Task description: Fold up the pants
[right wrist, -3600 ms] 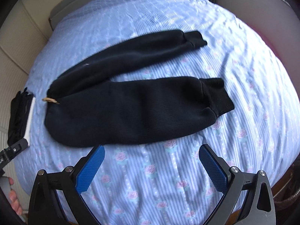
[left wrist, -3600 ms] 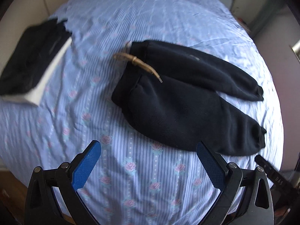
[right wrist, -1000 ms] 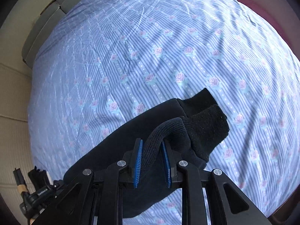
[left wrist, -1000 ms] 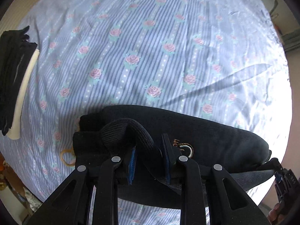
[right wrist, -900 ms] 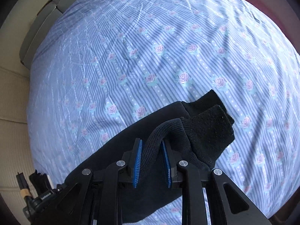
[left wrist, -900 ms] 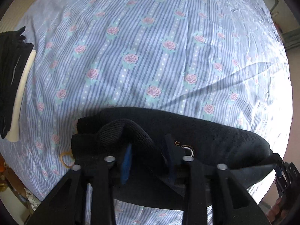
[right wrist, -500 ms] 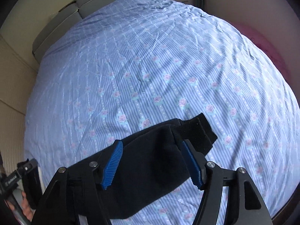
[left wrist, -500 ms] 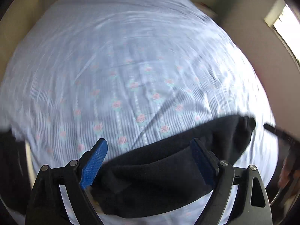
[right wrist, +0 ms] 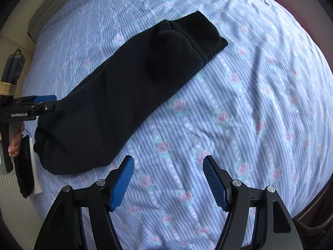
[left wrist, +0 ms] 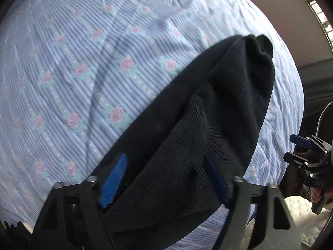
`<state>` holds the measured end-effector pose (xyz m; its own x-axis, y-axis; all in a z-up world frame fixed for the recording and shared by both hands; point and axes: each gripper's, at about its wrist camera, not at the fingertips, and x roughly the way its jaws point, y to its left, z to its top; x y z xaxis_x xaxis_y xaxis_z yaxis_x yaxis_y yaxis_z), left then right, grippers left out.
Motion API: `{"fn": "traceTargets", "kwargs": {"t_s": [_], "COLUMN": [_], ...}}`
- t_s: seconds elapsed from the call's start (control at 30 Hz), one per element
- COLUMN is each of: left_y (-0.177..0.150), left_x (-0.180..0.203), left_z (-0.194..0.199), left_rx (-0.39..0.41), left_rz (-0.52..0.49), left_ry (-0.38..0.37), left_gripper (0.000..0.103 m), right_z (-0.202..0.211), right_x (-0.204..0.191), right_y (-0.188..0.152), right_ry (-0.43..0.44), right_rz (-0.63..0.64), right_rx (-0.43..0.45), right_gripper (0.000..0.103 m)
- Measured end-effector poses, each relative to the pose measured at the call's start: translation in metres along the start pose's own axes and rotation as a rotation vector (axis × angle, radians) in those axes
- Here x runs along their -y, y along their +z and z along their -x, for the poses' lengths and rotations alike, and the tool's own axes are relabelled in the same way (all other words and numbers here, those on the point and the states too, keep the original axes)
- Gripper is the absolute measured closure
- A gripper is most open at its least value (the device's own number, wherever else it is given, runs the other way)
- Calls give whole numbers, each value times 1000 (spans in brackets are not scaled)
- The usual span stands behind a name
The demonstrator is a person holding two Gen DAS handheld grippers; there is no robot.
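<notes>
The right gripper (right wrist: 168,179) hangs over bare sheet with its blue pads (right wrist: 122,180) spread wide and nothing between them. Ahead of it and to its left lie the black pants (right wrist: 124,91), doubled lengthwise into one long band that runs diagonally across the bed sheet (right wrist: 260,95), ribbed cuffs (right wrist: 201,35) at the far upper end and the wide waist end at the lower left. The cuffs are stacked one on the other, though not quite flush.

The left gripper (left wrist: 166,181) also has its jaws apart, straddling the waist end of the pants (left wrist: 208,129); fabric fills the gap between its pads (left wrist: 113,180), but they are not pressing it (in the right wrist view one blue pad sits just at the band's near-left edge). The other gripper (left wrist: 308,156) shows at the right rim of that view.

The striped, rose-printed sheet lies open on both long sides of the band, and widely to the right of the cuffs. Beyond the waist end, near the bed's left edge, a dark folded stack on something white (right wrist: 27,166) sits just beside the pants.
</notes>
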<state>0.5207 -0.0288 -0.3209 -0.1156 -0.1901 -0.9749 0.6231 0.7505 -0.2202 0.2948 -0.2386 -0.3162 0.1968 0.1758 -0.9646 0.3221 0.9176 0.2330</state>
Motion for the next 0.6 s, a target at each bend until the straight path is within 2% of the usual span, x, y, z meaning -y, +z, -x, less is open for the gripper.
{"fn": "traceTargets", "kwargs": {"t_s": [0.07, 0.1, 0.23, 0.3, 0.43, 0.5, 0.6], "left_y": [-3, -5, -4, 2, 12, 10, 10], "left_x": [4, 7, 5, -4, -17, -25, -26], "left_z": [-4, -2, 34, 39, 7, -5, -16], "left_rx": [-14, -2, 147, 178, 104, 83, 86], "left_rz": [-14, -24, -22, -3, 14, 47, 77], "left_ry": [5, 0, -42, -5, 89, 92, 137], "left_gripper": [83, 86, 88, 88, 88, 87, 78], "right_z": [-1, -1, 4, 7, 5, 4, 4], "right_x": [-1, -1, -10, -13, -22, -27, -39], "right_y": [-8, -10, -12, -10, 0, 7, 15], "right_ry": [3, 5, 14, 18, 17, 14, 15], "right_rz": [-5, -7, 15, 22, 31, 44, 97], "right_rx": [-2, -2, 9, 15, 25, 38, 55], "right_gripper": [33, 33, 33, 33, 33, 33, 33]}}
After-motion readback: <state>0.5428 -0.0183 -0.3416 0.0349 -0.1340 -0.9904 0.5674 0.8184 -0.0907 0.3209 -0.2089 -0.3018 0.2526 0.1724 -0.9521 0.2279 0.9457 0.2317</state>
